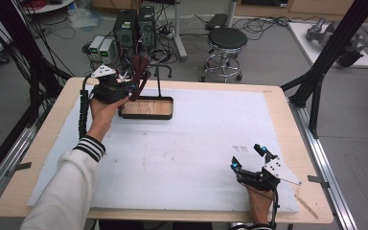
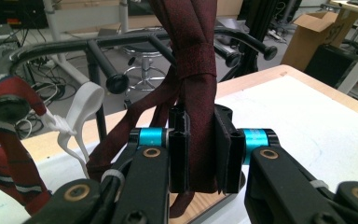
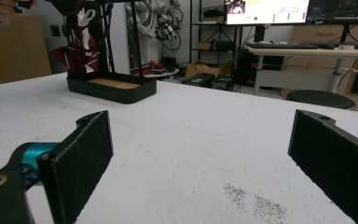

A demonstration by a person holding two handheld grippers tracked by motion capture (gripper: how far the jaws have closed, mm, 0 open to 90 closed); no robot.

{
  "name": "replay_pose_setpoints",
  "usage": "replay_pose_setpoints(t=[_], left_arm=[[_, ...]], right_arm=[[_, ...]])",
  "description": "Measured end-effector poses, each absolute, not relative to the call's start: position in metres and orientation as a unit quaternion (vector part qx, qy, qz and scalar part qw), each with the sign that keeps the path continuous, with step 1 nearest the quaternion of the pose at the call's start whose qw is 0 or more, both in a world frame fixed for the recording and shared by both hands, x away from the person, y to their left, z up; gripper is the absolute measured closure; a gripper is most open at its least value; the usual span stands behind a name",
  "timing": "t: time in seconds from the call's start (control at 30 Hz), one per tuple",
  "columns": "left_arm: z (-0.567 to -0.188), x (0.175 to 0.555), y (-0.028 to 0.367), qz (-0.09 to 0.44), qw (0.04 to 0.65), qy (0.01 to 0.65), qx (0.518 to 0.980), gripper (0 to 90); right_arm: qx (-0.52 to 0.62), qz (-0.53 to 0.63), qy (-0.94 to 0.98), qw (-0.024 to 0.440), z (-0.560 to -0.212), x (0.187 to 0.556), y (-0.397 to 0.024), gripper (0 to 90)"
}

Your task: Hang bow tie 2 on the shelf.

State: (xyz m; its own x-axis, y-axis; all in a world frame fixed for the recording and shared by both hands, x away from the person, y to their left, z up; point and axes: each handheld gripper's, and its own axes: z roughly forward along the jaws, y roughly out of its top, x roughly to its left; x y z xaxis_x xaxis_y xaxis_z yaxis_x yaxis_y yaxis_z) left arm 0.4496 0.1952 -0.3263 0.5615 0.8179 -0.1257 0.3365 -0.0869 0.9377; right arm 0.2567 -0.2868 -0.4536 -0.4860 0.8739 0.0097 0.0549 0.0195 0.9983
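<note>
A dark red tie (image 2: 195,56) hangs over the arms of a black rack (image 2: 121,44), and my left gripper (image 2: 200,135) is shut on the tie's hanging part. In the high view this left gripper (image 1: 133,88) is held up at the rack (image 1: 159,79) at the table's far left, with the dark red tie (image 1: 140,72) at its jaws. A second tie with red stripes (image 2: 9,140) hangs from another arm, next to a white hook (image 2: 81,109). My right gripper (image 1: 248,157) rests open at the near right of the table, and between its pads (image 3: 86,149) lies bare mat.
The rack stands in a black tray with a wooden floor (image 1: 146,108), also seen far off as the tray (image 3: 112,86). A white mat (image 1: 196,143) covers the wooden table (image 1: 297,143). A stool (image 1: 226,43) and computer boxes (image 1: 134,26) stand on the floor behind.
</note>
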Motion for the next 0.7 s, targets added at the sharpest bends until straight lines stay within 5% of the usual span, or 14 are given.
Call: replay_pose_setpoints(t=[0.7], left_arm=[[-0.348, 0.454, 0.194, 0.243, 0.511, 0.459, 0.685, 77.9]], right_arm=[[0.372, 0.594, 0.625, 0.345, -0.454, 0.257, -0.287, 5.6]])
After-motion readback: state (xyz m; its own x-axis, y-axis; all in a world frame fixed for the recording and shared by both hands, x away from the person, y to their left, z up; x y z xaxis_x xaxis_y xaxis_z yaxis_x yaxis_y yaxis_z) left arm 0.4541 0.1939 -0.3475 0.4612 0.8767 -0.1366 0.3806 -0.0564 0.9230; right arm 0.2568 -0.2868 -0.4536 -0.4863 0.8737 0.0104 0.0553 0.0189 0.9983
